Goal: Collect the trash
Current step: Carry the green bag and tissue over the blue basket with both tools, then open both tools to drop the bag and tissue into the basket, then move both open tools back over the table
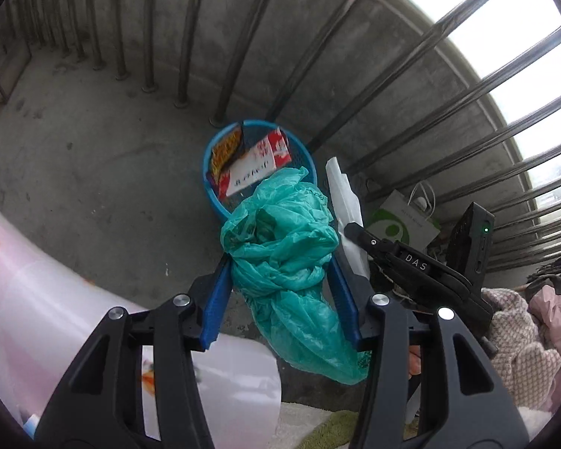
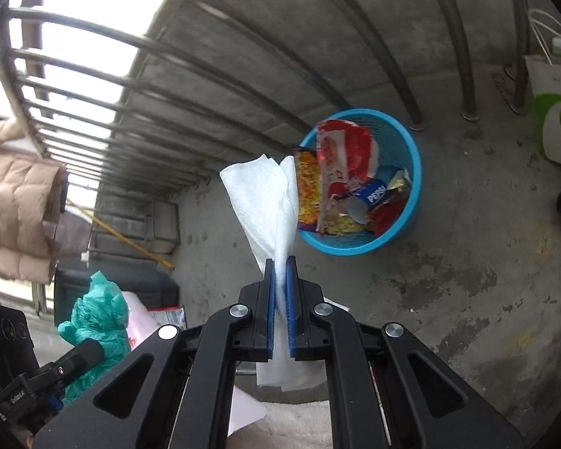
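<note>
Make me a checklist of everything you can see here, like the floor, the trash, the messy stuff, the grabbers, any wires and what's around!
Surface: bare concrete floor, stained in patches.
Job's things: blue bin on the floor by the railing, holding snack wrappers and a Pepsi can; green plastic bag; white tissue.
Clutter: white paper bag with green logo; clothes pile; beige puffer jacket hanging up.
Grippers: left gripper shut on the green plastic bag; right gripper shut on the white tissue.
Cables: nothing seen.
Surroundings: metal railing on a concrete wall, daylight beyond.
</note>
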Demonstrator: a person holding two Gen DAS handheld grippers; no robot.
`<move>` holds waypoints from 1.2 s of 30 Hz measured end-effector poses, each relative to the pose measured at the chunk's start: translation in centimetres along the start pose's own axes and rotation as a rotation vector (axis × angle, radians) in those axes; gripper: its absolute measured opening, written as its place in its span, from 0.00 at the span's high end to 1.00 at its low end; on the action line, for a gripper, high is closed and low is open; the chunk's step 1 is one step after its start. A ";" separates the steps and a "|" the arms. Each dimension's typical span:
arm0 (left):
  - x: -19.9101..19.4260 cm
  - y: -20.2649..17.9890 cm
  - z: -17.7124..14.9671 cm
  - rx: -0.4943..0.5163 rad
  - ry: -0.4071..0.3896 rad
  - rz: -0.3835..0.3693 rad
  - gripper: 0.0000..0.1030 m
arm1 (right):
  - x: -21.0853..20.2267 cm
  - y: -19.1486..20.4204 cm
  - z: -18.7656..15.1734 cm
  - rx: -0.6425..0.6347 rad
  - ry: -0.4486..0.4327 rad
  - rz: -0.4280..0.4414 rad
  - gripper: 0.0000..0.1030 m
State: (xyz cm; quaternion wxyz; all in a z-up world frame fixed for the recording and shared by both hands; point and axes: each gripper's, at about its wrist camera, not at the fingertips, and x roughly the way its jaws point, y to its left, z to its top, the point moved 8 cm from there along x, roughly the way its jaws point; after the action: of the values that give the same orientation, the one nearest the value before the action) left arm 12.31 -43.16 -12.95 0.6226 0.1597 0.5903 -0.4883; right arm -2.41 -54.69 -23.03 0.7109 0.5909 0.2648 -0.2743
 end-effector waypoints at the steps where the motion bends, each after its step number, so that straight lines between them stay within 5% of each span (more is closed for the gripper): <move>1: 1.8 -0.4 0.6 0.009 0.038 0.001 0.54 | 0.8 -1.2 0.3 0.034 0.005 -0.016 0.94; 9: 14.5 -0.2 4.6 -0.079 0.256 -0.022 0.53 | 6.8 -6.9 5.2 0.242 -0.014 -0.112 0.93; 11: 16.8 0.5 5.1 -0.131 0.255 -0.015 0.41 | 9.1 -7.6 6.8 0.256 -0.016 -0.130 0.91; 17: 18.6 1.4 6.2 -0.289 0.217 -0.080 0.36 | 13.3 -9.2 8.6 0.297 0.034 -0.132 0.57; 23: 13.1 1.7 8.0 -0.243 0.108 -0.080 0.35 | 11.1 -9.1 8.1 0.288 -0.019 -0.086 0.53; 28: 4.6 1.8 7.3 -0.151 -0.002 -0.057 0.35 | 7.5 -6.8 6.7 0.225 -0.065 -0.034 0.53; 32: -5.0 3.0 3.4 -0.065 -0.127 -0.007 0.35 | 4.7 -1.4 4.3 0.054 -0.065 0.017 0.53; 36: -15.4 6.8 -3.1 -0.098 -0.314 0.053 0.34 | 2.9 5.9 -0.1 -0.200 -0.025 0.069 0.49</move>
State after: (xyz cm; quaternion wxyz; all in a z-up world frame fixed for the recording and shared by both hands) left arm 18.62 -31.07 -2.62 0.7270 0.0664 0.5045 -0.4610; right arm 3.79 -53.92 -20.92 0.7787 0.5223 0.2613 -0.2294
